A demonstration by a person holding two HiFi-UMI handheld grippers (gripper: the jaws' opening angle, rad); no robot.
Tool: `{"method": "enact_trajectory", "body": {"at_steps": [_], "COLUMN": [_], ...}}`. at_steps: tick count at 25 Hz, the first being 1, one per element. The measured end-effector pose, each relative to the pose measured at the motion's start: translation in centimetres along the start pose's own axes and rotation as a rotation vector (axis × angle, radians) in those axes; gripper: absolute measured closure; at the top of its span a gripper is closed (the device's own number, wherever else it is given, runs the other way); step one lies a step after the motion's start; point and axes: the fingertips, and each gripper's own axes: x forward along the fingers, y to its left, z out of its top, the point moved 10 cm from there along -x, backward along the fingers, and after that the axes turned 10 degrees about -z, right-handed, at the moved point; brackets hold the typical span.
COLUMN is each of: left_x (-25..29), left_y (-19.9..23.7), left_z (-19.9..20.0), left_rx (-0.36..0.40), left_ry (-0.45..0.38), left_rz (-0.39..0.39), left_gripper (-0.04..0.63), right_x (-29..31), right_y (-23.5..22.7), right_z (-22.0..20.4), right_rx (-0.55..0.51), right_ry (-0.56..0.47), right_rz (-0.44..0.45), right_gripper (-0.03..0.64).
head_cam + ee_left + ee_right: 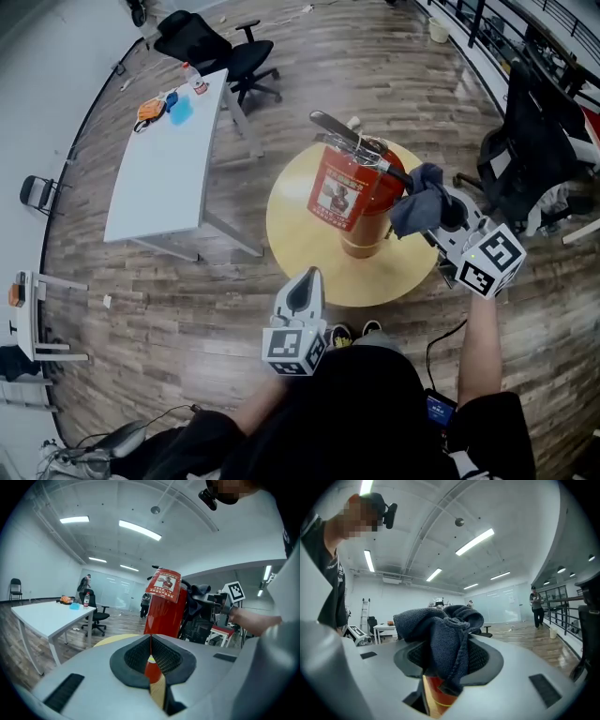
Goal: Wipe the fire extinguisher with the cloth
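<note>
R gripper (439,217) clenched on dark cloth (419,200), at upper side of red fire extinguisher (349,202), which stands on round yellow table (300,258); L gripper (304,284) jaws together, w/ nothing between

Wood-plank floor (187,309), long white table (159,178), black office chair (202,42), round yellow table (291,220), ceiling strip lights (139,530).

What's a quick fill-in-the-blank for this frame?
The cloth is clamped in the ____ gripper.
The fire extinguisher stands upright on a ____ yellow table.
The left gripper has its jaws ____, with nothing between them.
Missing words: right; round; shut.
</note>
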Motion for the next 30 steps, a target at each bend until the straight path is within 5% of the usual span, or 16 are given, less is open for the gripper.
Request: {"method": "enact_trajectory", "body": {"at_steps": [13,18,23,27,30], "left_x": [1.7,2.2,1.9,0.9,0.1], "left_y": [-3.6,-4.9,-5.6,-5.5,-5.1], "left_z": [-0.1,-0.6,-1.4,-1.6,-1.7], "left_rx": [0.018,0.030,0.033,0.029,0.023], "left_ry": [0.018,0.016,0.021,0.021,0.014], "left_rz": [-0.011,-0.025,-0.001,0.048,0.078], "left_gripper": [0.572,0.572,0.571,0.572,0.572], "right_x": [1.9,2.9,4.1,5.4,5.0], "right_y": [-1.6,-2.1,0.6,2.3,2.7], "right_z": [-10.3,-19.3,-27.0,-28.2,-25.7], "right_rx": [0.005,0.026,0.074,0.026,0.050], "right_ry": [0.210,0.526,0.746,0.810,0.758], "right_rz": [-0.042,-0.178,-0.168,-0.198,-0.215], "right_gripper": [0.443,0.468,0.469,0.469,0.473]}}
